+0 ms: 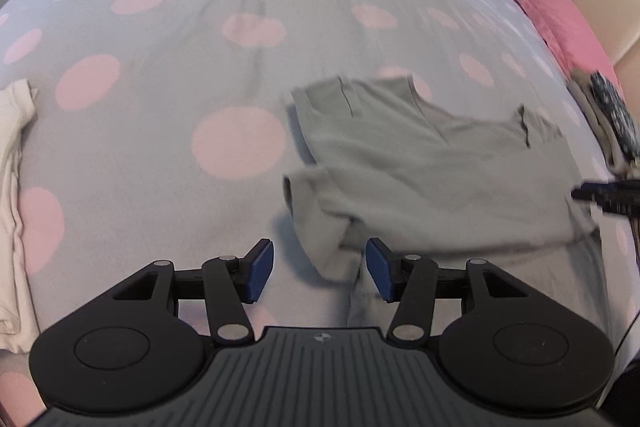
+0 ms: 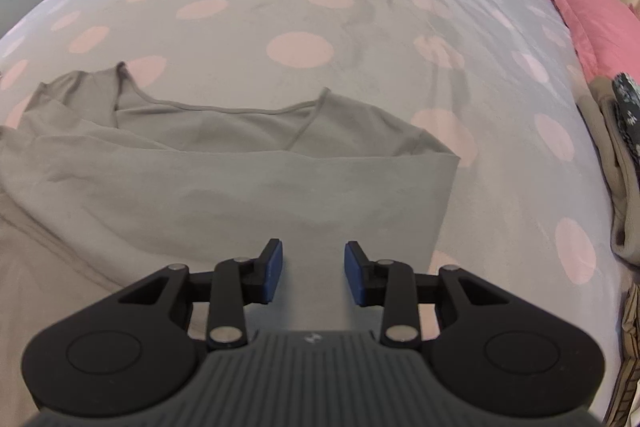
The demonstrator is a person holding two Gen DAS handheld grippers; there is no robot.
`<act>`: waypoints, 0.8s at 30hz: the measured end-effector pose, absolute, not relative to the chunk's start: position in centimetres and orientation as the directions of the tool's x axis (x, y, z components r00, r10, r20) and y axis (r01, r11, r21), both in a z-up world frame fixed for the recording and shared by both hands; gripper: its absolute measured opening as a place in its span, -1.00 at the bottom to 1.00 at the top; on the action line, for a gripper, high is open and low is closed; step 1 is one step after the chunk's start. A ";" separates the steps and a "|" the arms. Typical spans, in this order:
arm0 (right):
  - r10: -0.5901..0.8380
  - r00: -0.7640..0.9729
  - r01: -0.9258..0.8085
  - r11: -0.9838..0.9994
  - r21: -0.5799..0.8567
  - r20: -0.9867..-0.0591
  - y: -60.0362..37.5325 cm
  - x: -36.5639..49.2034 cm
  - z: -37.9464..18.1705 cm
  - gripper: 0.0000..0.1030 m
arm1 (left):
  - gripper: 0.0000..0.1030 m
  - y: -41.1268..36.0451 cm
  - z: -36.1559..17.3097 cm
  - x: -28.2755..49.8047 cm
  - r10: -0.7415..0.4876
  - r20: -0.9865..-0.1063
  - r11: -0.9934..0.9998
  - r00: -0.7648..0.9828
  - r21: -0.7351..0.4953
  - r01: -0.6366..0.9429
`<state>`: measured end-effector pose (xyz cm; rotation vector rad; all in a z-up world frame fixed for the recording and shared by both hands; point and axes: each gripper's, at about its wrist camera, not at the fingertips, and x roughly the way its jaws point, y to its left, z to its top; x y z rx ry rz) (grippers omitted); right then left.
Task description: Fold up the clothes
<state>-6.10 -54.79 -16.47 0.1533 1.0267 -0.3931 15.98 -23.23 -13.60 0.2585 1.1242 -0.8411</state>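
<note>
Both grippers, L [image 1: 320, 269] & R [image 2: 314, 273], spread, pinching nothing, above grey top [image 2: 240, 187] on dotted bedsheet [image 2: 300, 47]

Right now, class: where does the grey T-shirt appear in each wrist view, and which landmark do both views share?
Left wrist view: the grey T-shirt lies right of centre, reaching down to the gripper's fingers.
Right wrist view: the grey T-shirt fills the left and centre.
Shared landmark: the pink pillow, upper right in both.

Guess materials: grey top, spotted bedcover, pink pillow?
Grey top: soft matte knit, likely cotton jersey; it drapes in limp folds with a thin stitched neckline. Bedcover: matte woven cotton, probably; printed pink dots, fine creases. Pink pillow: matte fabric case, weave unclear.
</note>
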 end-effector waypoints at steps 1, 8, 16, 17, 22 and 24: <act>-0.254 0.460 0.410 0.910 -0.050 -0.851 -55.2 -6.2 -16.5 -0.28 | -0.07 -23.4 -14.0 15.8 -0.455 -0.874 0.669 0.169 -0.211 0.713; -0.226 0.498 0.540 0.836 0.096 -0.838 -58.8 -6.3 -17.1 -0.28 | -0.88 -24.0 -14.8 16.2 -0.473 -0.868 0.650 0.151 -0.228 0.725; -0.246 0.455 0.575 0.815 0.072 -0.856 -59.8 -6.3 -19.1 -0.28 | -0.94 -22.5 -11.5 19.0 -0.503 -0.863 0.662 0.054 -0.344 0.666; -0.248 0.455 0.575 0.815 0.069 -0.855 -59.8 -6.2 -19.1 -0.27 | -0.94 -22.3 -11.7 19.2 -0.490 -0.871 0.669 0.042 -0.344 0.659; -0.256 0.451 0.572 0.818 0.057 -0.855 -59.7 -6.2 -18.9 -0.25 | -0.94 -22.1 -13.9 19.4 -0.402 -0.915 0.696 0.006 -0.302 0.651; -0.260 0.450 0.571 0.819 0.052 -0.855 -59.6 -6.2 -18.9 -0.24 | -0.94 -22.4 -14.9 19.1 -0.349 -0.937 0.699 0.003 -0.258 0.667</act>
